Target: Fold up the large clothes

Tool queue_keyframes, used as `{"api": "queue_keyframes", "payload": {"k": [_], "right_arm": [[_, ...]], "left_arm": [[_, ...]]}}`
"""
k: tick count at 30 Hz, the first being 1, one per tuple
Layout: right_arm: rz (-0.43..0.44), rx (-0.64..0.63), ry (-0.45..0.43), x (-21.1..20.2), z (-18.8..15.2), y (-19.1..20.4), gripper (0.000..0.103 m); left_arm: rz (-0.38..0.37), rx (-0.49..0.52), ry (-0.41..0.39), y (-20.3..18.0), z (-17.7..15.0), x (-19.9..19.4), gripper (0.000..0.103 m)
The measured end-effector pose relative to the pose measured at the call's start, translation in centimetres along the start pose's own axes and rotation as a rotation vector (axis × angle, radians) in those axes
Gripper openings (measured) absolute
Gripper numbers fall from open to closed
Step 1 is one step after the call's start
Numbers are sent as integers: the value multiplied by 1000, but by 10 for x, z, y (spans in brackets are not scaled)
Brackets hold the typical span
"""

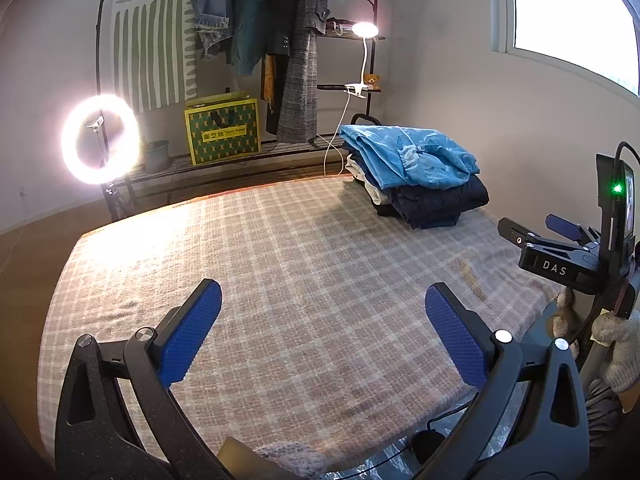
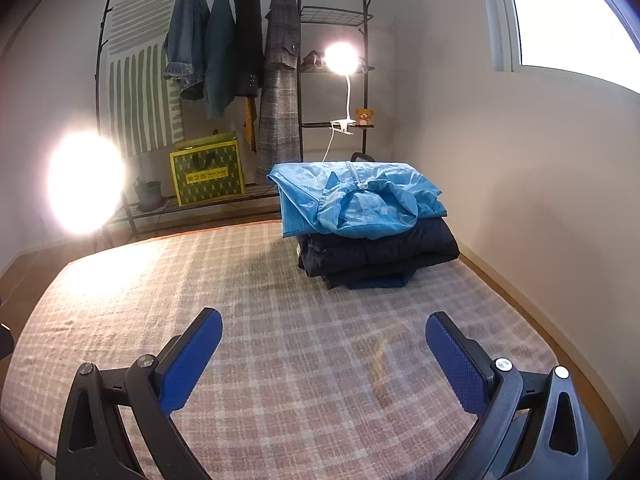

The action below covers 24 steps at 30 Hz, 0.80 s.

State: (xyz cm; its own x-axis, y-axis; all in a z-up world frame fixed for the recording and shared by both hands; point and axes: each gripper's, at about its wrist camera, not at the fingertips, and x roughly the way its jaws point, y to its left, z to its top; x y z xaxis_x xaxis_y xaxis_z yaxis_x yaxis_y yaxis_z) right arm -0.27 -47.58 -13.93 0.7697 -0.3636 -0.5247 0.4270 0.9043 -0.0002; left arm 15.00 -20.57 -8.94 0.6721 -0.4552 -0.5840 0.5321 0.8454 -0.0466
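Folded clothes point(image 2: 360, 220) lie stacked on the checked bed cover point(image 2: 280, 360); both grippers' fingers point(image 1: 192, 336) point(image 2: 196, 356) are spread, empty.

ring light point(image 2: 86, 182) blown out, lower stack garments point(image 2: 376, 264) mostly covered

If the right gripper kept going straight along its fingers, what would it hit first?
Most likely the plaid blanket: the open right gripper angles down over bare cloth. The stack of folded clothes lies farther on, slightly right; depth is unclear.
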Motion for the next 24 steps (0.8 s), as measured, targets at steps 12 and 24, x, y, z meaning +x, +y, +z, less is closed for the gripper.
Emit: {"api": "queue_keyframes", "payload": {"k": [12, 24], "right_arm": [[4, 18, 8, 0, -2, 0, 103], [15, 9, 11, 2, -5, 2, 103]], "left_arm": [[-5, 0, -4, 1, 0, -4, 103], [-1, -1, -5, -3, 1, -5, 103]]}}
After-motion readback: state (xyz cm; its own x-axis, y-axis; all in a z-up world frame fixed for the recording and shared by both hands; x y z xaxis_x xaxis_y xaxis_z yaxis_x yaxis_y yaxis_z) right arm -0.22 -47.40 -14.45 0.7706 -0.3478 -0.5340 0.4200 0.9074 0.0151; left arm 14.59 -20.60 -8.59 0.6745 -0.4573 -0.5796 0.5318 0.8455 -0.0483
